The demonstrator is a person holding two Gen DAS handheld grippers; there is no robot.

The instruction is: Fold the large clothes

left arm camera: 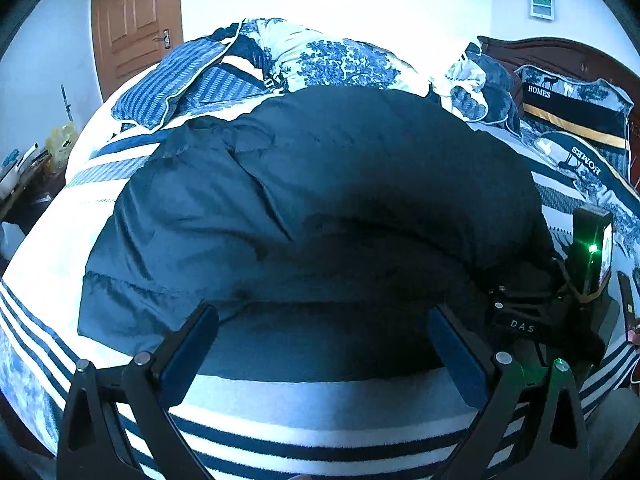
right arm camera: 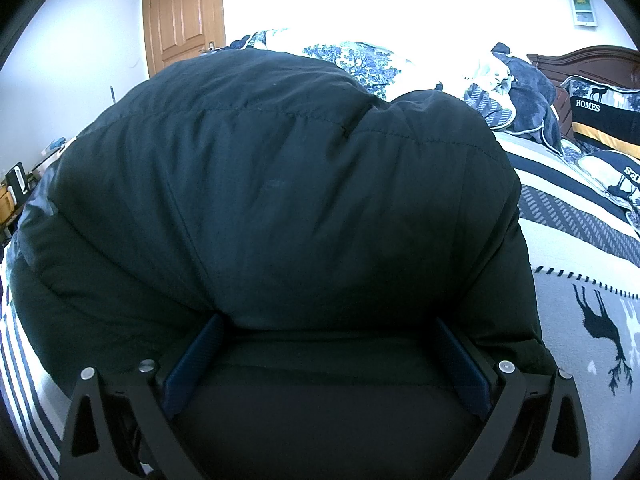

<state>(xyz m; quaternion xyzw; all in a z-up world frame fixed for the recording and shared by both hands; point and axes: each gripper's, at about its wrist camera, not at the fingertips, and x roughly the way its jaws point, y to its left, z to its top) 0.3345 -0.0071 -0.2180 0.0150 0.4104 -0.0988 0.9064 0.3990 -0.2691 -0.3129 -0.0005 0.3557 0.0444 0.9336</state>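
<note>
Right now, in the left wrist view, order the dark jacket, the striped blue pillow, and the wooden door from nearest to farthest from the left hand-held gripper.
1. Dark jacket: directly ahead of the left hand-held gripper, near its open jaws.
2. Striped blue pillow: beyond the jacket, upper left on the bed.
3. Wooden door: farthest, far left wall.

My dark padded jacket (left arm camera: 312,200) lies mid-frame on the striped bed cover (left arm camera: 320,420); the crumpled blue-patterned quilt (left arm camera: 336,60) sits behind it, the brown wooden door (left arm camera: 136,20) upper left.
</note>
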